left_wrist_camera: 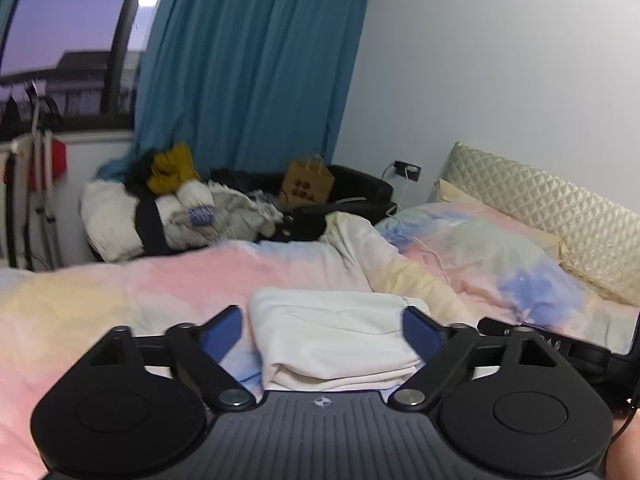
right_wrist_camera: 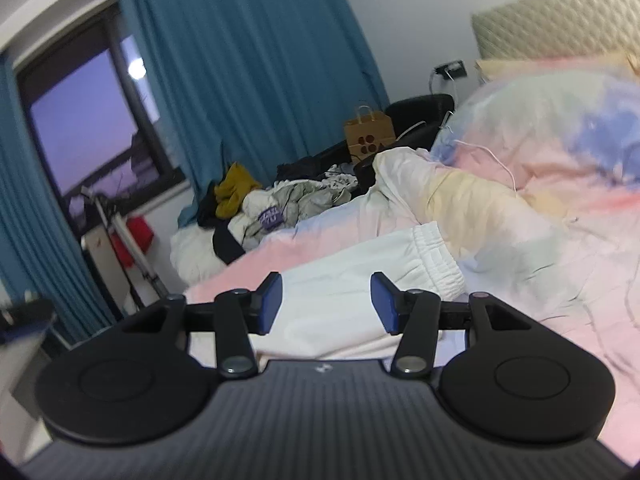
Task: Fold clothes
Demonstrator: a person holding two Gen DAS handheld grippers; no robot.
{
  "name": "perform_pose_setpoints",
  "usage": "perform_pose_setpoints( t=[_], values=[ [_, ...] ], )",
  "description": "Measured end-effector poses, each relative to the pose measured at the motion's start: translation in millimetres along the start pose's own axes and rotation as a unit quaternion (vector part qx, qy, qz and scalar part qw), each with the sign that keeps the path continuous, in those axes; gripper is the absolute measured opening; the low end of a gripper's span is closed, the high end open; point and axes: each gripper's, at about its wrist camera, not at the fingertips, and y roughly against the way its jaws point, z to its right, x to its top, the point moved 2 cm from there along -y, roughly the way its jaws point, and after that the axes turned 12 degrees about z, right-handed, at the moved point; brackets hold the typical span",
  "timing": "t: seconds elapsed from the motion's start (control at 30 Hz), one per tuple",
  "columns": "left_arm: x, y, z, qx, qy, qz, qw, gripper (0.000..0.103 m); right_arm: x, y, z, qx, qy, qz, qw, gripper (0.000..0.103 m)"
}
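Folded white cotton garment with an elastic waistband [left_wrist_camera: 332, 336] lies on the pastel tie-dye bed [left_wrist_camera: 120, 280]. Left gripper [left_wrist_camera: 322, 332] and right gripper [right_wrist_camera: 326, 304] hang above it, jaws apart, empty.

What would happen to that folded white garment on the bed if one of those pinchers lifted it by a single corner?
The white garment looks like soft fabric in loose stacked layers, so it would probably droop and unfold rather than rise as one block. It seems light for its bulk. Its gathered elastic waistband might give a firmer hold. Pushed, it would likely bunch up on the soft pastel duvet rather than slide.
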Motion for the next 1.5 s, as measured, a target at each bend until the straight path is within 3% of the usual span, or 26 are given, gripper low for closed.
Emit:
perform_pose_setpoints(
  t=[0.2,0.33,0.47,0.53,0.63,0.87,0.97,1.17,1.5],
  values=[
    [-19.6,43.5,1.8,0.045,-0.035,0.01,0.9983,0.094,-15.4,34.5,-25.9,0.004,0.068,0.002,0.998,0.053],
    [-39.9,51.1,-3.0,0.056,-0.021,-0.004,0.9982,0.094,-33.7,46.3,-37.7,-0.001,0.09,-0.004,0.996,0.053],
    [-59.1,57.4,-7.1,0.072,-0.035,0.002,0.9968,0.103,-48.4,52.0,-38.4,-0.016,0.079,-0.011,0.997,0.053],
    [-68.5,55.7,-11.7,0.073,-0.031,-0.002,0.9969,0.103,-54.7,57.4,-41.0,-0.019,0.081,-0.001,0.996,0.056],
    [-79.2,54.3,-18.8,0.072,-0.021,-0.01,0.9972,0.103,-57.9,59.9,-46.1,-0.016,0.092,0.008,0.996,0.074],
    [-91.1,49.9,-28.3,0.094,-0.039,-0.022,0.9946,0.103,-63.4,56.6,-50.3,-0.037,0.095,0.005,0.995,0.075],
    [-95.5,52.3,-33.9,0.104,-0.041,-0.026,0.9934,0.103,-67.0,54.0,-56.4,-0.045,0.114,0.002,0.993,0.089],
    [-95.3,59.8,-39.4,0.127,-0.04,-0.028,0.9907,0.103,-71.5,55.9,-66.1,-0.043,0.151,0.005,0.988,0.088],
    [-92.0,68.2,-27.4,0.126,-0.055,-0.023,0.9902,0.103,-71.0,57.8,-66.9,-0.043,0.152,0.002,0.987,0.088]
  ],
)
